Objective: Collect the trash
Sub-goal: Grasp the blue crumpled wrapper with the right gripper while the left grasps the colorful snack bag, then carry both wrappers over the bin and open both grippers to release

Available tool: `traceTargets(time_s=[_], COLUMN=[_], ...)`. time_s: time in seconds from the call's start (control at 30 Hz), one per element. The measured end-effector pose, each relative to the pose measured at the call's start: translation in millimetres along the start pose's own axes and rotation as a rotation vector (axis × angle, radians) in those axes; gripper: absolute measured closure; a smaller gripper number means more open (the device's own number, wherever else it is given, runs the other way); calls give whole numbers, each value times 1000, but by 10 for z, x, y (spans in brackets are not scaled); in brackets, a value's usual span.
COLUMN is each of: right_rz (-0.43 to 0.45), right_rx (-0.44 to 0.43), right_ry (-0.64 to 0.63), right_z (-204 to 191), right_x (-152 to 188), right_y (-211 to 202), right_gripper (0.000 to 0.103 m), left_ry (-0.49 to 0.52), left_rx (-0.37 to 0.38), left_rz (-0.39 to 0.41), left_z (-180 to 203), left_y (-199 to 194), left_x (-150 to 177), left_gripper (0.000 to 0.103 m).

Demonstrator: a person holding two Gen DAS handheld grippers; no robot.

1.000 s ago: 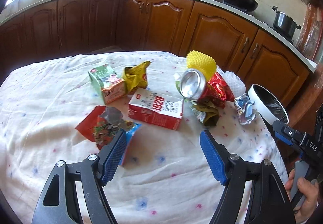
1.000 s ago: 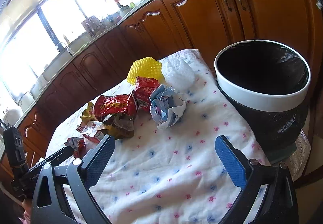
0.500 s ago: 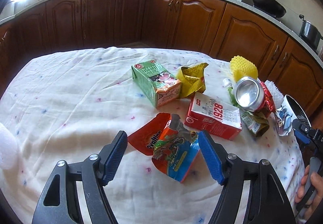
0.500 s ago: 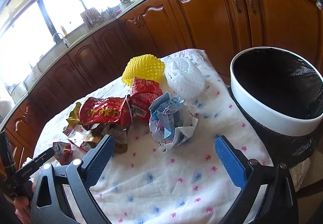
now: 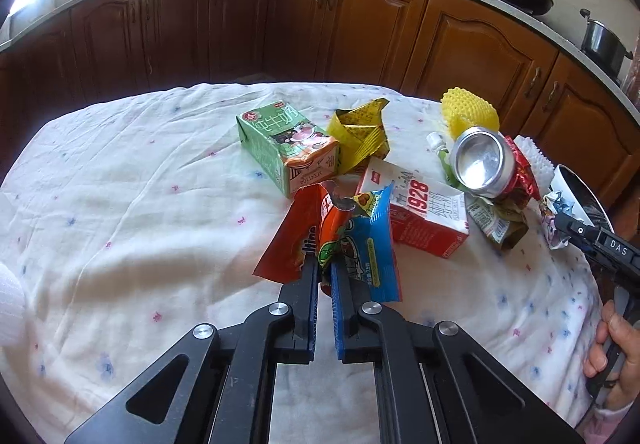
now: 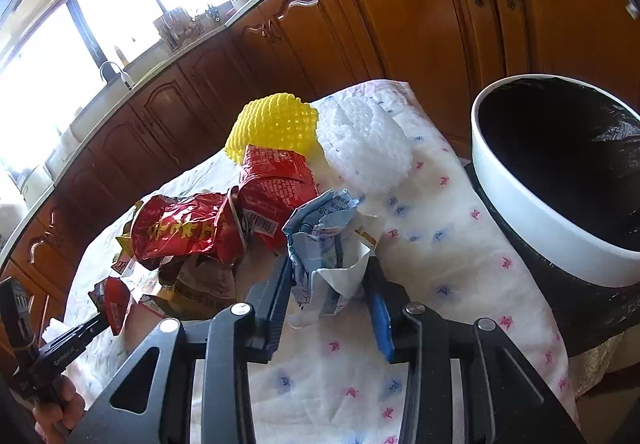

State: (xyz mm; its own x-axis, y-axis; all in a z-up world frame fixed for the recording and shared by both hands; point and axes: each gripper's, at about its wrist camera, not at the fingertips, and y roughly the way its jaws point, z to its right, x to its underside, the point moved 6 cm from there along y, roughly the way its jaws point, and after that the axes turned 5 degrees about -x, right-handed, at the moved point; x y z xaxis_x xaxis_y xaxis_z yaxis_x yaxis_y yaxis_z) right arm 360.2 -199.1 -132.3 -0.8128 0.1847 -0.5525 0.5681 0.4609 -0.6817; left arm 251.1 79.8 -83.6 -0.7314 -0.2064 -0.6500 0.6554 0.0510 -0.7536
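My left gripper (image 5: 325,269) is shut on a bunch of snack wrappers, one red-orange (image 5: 290,240) and one blue (image 5: 370,244), whose free ends stand up off the floral tablecloth (image 5: 140,212). A crumpled white-and-blue paper ball (image 6: 326,236) sits between the fingers of my right gripper (image 6: 330,282). Those jaws are closing, and both pads touch the paper. Just to the right stands a white-rimmed trash bin (image 6: 520,188) with a black liner, beside the table's edge. In the left wrist view the paper ball (image 5: 554,210) shows at the far right.
More trash lies on the table: a green milk carton (image 5: 280,142), a yellow wrapper (image 5: 360,132), a red-and-white carton (image 5: 426,216), a crushed can (image 5: 478,160), yellow foam netting (image 6: 276,124), white foam netting (image 6: 368,142) and red wrappers (image 6: 180,232). Wooden cabinets (image 5: 480,44) ring the table.
Both grippers had wide jaws before. The left one advanced over the snack wrappers and closed on them. The right one moved up to the paper ball and narrowed around it.
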Motion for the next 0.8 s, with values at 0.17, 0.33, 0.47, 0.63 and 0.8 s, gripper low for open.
traceTargets(time_s=[0.17, 0.33, 0.47, 0.63, 0.8], right_rz=[17, 35, 59, 97, 133], right_rx=[-29, -48, -43, -13, 32], right_ry=[-2, 1, 3, 14, 34], right_z=[-55, -74, -37, 124, 363], right_x=[80, 156, 172, 133, 84], right_y=[-171, -379, -573, -817, -1040], right_gripper=[68, 68, 68, 68, 68], left_ry=[30, 91, 143, 184, 228], left_rx=[57, 145, 216, 303, 387], left_rz=[33, 33, 21, 11, 4], left_z=[181, 529, 843, 1222, 1620], left_y=[-277, -438, -467, -455, -410], left_x=[58, 157, 173, 88, -12], left_gripper=[98, 98, 98, 98, 98])
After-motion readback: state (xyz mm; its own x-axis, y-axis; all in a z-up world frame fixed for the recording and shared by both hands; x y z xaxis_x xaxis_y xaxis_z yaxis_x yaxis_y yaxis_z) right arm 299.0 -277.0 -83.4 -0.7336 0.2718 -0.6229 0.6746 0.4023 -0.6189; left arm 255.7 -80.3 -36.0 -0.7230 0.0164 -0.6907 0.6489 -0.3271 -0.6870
